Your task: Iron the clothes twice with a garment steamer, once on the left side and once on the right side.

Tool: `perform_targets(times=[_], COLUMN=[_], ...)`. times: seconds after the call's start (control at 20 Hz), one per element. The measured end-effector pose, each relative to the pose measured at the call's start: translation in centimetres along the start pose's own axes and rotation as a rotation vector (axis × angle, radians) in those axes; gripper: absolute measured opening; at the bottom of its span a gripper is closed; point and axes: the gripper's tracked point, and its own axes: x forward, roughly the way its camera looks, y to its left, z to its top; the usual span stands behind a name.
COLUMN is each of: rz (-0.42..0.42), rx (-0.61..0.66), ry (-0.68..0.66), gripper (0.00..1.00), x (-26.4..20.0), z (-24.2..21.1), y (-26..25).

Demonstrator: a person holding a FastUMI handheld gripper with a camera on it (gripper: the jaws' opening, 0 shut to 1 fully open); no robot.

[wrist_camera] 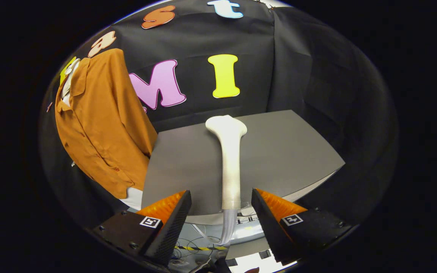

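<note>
A white garment steamer (230, 163) lies on the grey table (290, 151), its wide head pointing away from me and its handle end at the table's near edge, with a pale hose (228, 227) hanging down from it. My gripper (221, 201) is open, and the handle end sits between the two fingertips without either one touching it. An orange-brown shirt (101, 121) hangs on the booth wall to the left of the table, over a white garment showing at the collar and hem.
The black cloth wall closes the booth behind and to the right of the table. Below the table's near edge I see thin cables, a yellow-black striped strip (199, 248) and a pale floor.
</note>
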Motion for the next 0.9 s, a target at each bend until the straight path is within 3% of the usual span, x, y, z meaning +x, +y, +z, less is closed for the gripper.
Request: perform_targets(times=[0.2, 0.3, 0.35, 0.45, 0.65, 0.9], rz=[-0.011, -0.013, -0.023, -0.015, 0.003, -0.016], rx=[-0.004, 0.003, 0.003, 0.008, 0.009, 0.046], ry=[0.059, 0.083, 0.099, 0.068, -0.015, -0.126], gripper=[0.99, 0.83, 0.65, 0.43, 0.26, 0.25], x=[3.4, 4.3, 4.9, 5.5, 4.8, 3.5], z=[-1.4, -2.1, -2.6, -2.5, -1.2, -0.2], y=[-1.1, -1.3, -1.5, -1.8, -1.5, -1.5])
